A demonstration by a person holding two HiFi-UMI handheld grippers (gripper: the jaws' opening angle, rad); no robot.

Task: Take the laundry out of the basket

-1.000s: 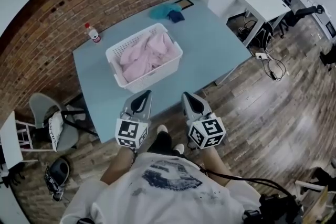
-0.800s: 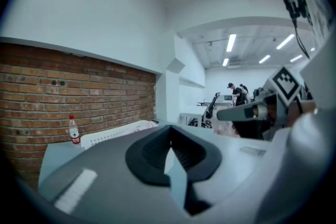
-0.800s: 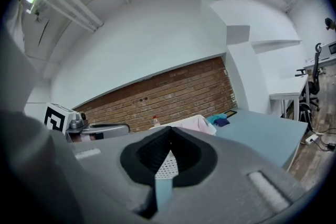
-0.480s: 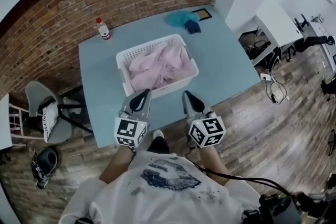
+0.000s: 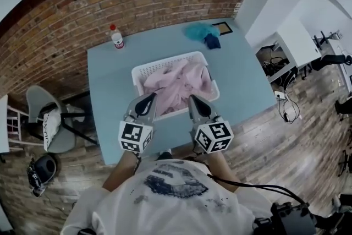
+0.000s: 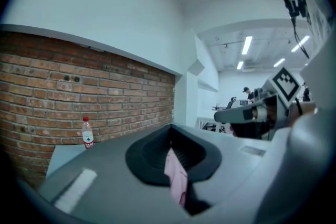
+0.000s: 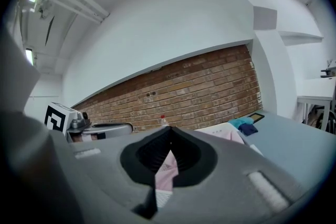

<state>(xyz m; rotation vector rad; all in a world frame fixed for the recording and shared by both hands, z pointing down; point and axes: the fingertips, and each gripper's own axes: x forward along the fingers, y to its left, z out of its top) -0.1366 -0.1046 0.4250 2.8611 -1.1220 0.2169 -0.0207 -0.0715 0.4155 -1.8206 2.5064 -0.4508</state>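
Note:
A white slatted basket (image 5: pixel 166 61) full of pink laundry (image 5: pixel 177 84) stands in the middle of the light-blue table (image 5: pixel 110 96). In the head view my left gripper (image 5: pixel 147 98) and right gripper (image 5: pixel 193 99) hover side by side over the basket's near wall, both shut and empty. Along the left gripper (image 6: pixel 170 139), the pink laundry (image 6: pixel 176 176) shows through the slit between the shut jaws. The right gripper (image 7: pixel 169 139) view has the same pink laundry (image 7: pixel 165 173) in its slit, with the basket (image 7: pixel 223 131) beyond.
A small red-capped bottle (image 5: pixel 116 37) stands at the table's far left. A teal cloth (image 5: pixel 197 31), a dark blue cloth (image 5: pixel 212 41) and a flat framed item (image 5: pixel 223 27) lie at the far right corner. A brick wall backs the table. A grey chair (image 5: pixel 49 124) stands to the left.
The person has stepped up to the table. Both shut grippers went from short of the table's near edge to over the basket's near wall.

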